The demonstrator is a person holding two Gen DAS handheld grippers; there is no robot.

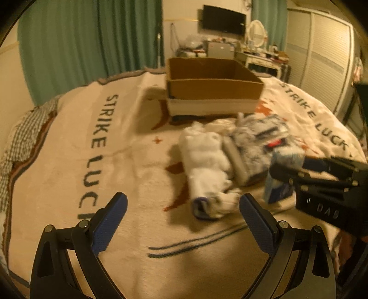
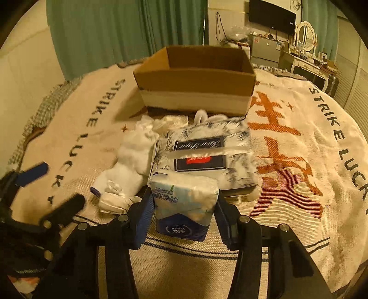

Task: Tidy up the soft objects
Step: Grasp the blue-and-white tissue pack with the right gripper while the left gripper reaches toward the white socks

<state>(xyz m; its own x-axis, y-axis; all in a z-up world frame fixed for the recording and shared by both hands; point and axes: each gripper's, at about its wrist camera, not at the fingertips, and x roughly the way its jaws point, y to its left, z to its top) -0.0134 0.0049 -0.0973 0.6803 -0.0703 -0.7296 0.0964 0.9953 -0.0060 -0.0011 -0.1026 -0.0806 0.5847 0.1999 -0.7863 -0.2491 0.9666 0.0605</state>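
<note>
My right gripper (image 2: pixel 182 207) is shut on a blue and white tissue pack (image 2: pixel 184 202) and holds it above the blanket; it also shows in the left wrist view (image 1: pixel 284 174). Beyond it lies a larger patterned tissue pack (image 2: pixel 207 154) and white socks (image 2: pixel 128 168). An open cardboard box (image 2: pixel 195 80) stands further back on the bed. My left gripper (image 1: pixel 182 207) is open and empty, with the white socks (image 1: pixel 207 170) just beyond its fingertips. The box (image 1: pixel 211 92) is far ahead in that view.
A cream blanket (image 2: pixel 299 161) with "STRIKE LUCK" lettering covers the bed. Green curtains (image 1: pixel 80 41) hang behind. A dresser with a mirror (image 1: pixel 255 34), a wall TV (image 1: pixel 223 20) and a louvred wardrobe (image 1: pixel 322 64) stand at the back right.
</note>
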